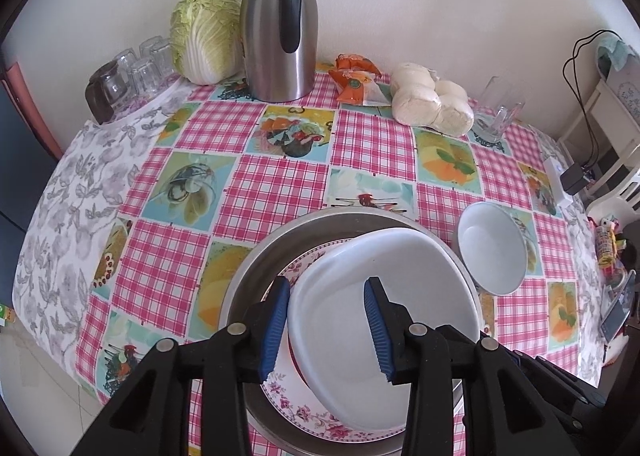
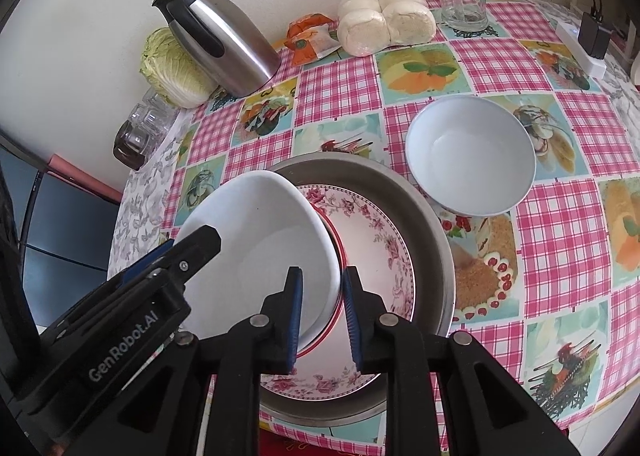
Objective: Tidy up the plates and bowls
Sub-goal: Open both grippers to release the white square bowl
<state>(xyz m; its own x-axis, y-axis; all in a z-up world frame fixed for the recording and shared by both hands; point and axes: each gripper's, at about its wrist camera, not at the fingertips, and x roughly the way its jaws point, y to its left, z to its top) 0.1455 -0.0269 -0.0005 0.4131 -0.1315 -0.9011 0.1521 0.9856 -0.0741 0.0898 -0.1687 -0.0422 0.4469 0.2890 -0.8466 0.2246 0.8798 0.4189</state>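
Stacking step under way. Tilted white ceramic bowl [image 2: 260, 252] over floral-rimmed plate [image 2: 372, 240] inside round steel pan [image 2: 436, 224].

Left gripper [image 1: 326, 326] straddles its rim, fingers apart. Right gripper [image 2: 322, 316] nearly pinches the opposite rim; contact unclear.

Bowl's mouth faces up, toward the cameras.

Next: level, lower, release. Second white bowl [image 2: 472, 156] waits beside pan.

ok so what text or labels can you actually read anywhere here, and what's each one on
"GenRobot.AI": white lettering on the black body of the left hand-held gripper, seen in the right wrist view.
Orange snack packets: printing too small and blurred to read.
Colourful items at the table's right edge: unreadable.
Nothing else legible.
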